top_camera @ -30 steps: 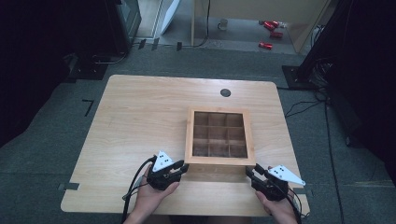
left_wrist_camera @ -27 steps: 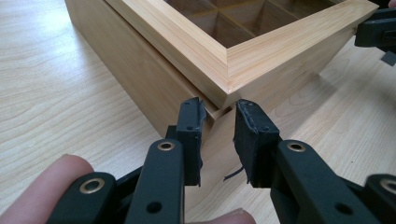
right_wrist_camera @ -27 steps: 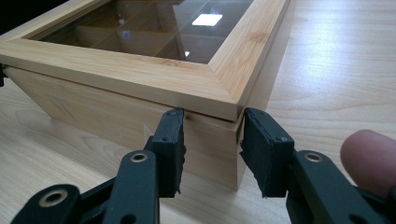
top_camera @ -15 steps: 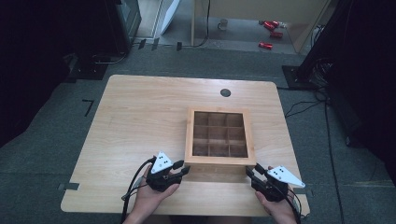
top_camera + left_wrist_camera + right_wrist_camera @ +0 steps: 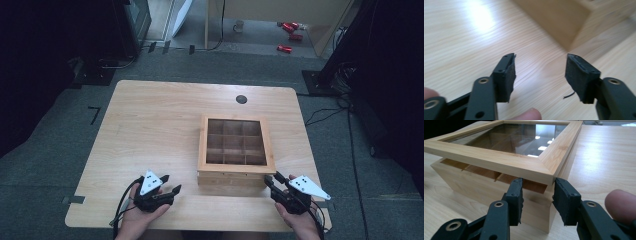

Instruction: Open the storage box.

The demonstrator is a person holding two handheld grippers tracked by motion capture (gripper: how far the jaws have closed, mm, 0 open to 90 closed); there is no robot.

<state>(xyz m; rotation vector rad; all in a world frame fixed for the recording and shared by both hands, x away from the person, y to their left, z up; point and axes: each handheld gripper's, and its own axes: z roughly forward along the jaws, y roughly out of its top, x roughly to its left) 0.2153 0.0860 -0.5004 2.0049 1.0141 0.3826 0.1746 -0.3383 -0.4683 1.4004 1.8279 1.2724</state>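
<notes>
Our left gripper (image 5: 167,191) has just opened and drawn back from the wooden box (image 5: 235,141), jaws wide on nothing; the box sits mid-table with its glass lid (image 5: 509,142) lifted, our right gripper (image 5: 537,188) clamping its near corner

Light wood desk (image 5: 165,130), rounded corners, a round black grommet (image 5: 241,99) near its far edge. Grey carpet floor (image 5: 65,165) all round. Dark tape marks on the carpet left of the desk (image 5: 95,114) and at the near left corner (image 5: 74,200). Black cables (image 5: 325,112) trail across the floor at right. Red objects (image 5: 290,36) lie on the lighter floor at the far right, beside a pale wooden panel (image 5: 280,10). Dark equipment (image 5: 132,25) stands at far left. Both sides of the room are in deep shadow; overhead light glares on the desk.
</notes>
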